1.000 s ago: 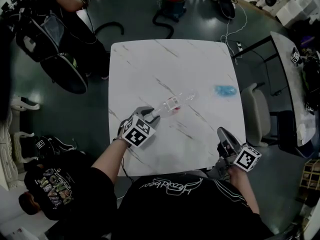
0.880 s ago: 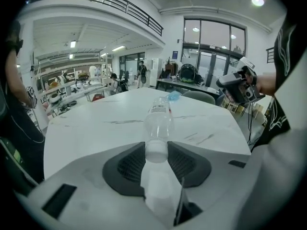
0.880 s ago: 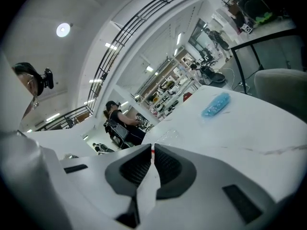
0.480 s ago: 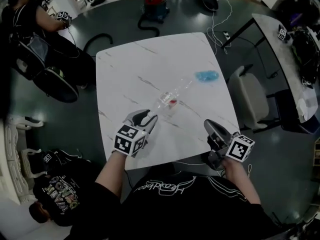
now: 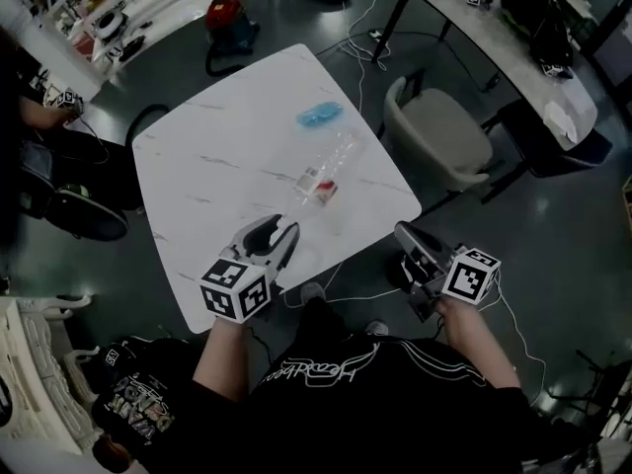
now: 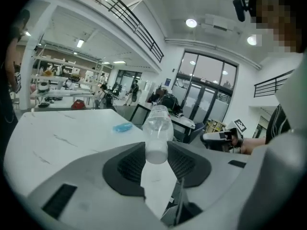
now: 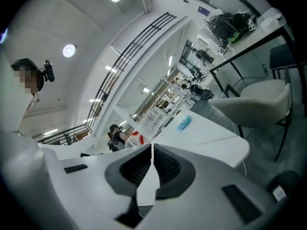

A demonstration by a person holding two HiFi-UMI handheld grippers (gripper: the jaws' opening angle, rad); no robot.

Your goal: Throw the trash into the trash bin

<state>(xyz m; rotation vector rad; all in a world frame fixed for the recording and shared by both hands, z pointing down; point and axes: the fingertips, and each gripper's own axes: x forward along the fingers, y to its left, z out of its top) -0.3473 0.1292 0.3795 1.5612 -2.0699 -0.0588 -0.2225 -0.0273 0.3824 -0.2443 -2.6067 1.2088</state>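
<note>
A clear plastic bottle (image 5: pixel 326 166) with a red label sticks out forward from my left gripper (image 5: pixel 279 231), above the white marble table (image 5: pixel 207 166). In the left gripper view the bottle (image 6: pixel 157 126) has one end between the two pads, and the left gripper (image 6: pixel 156 152) is shut on it. A crumpled blue piece of trash (image 5: pixel 319 115) lies on the table beyond the bottle. My right gripper (image 5: pixel 405 235) hangs past the table's right edge, over the floor. It is shut with nothing in it, and its own view shows the right gripper (image 7: pixel 152 150) with pads pressed together.
A pale chair (image 5: pixel 439 136) stands at the table's right side, with a long table (image 5: pixel 474 23) carrying bags behind it. A red vacuum (image 5: pixel 225 13) and cables lie on the dark floor at the far side. Seated people (image 5: pixel 59 156) are at the left.
The view has swung, so the table now sits left of centre and turned. The left gripper has lifted with the bottle still in it. The right gripper has moved off the table's edge.
</note>
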